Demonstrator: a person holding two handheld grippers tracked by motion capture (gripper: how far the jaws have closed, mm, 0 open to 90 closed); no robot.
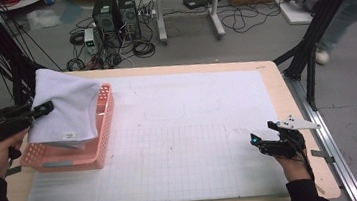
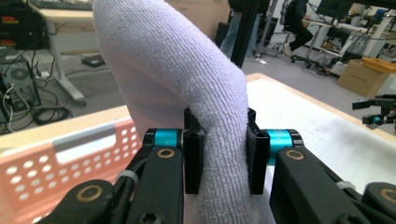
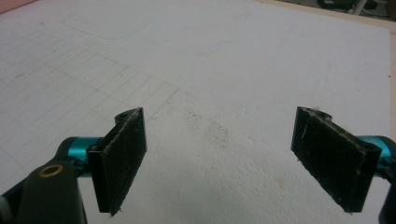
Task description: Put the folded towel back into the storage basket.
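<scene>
Left gripper (image 1: 42, 110) sits at nine o'clock on the table, jaws clamped tight on a fold of the white towel (image 1: 64, 105). In the left gripper view the terry cloth (image 2: 187, 88) bulges up between the two black pads (image 2: 193, 161) and arches over them, so the pinch is firm. The towel hangs draped over the pink perforated basket (image 1: 72, 159), covering its near-left part and spilling past its left rim, label edge low at about six o'clock of the cloth. The basket itself stands at the table's left edge, its left wall close to the wooden border (image 1: 14, 185), so there is little room on that side.

Over at four o'clock, the right gripper (image 1: 258, 141) hovers low over the white gridded mat (image 1: 181, 145), jaws spread wide and holding nothing. The right gripper view shows its two pads (image 3: 122, 154) well apart, with bare mat (image 3: 210, 84) between them and a faint dark smudge (image 3: 208, 126) on the surface.

Between basket and right gripper the mat lies wide open, from the centre out to the twelve o'clock edge. The right gripper is near the mat's right border at three o'clock.
</scene>
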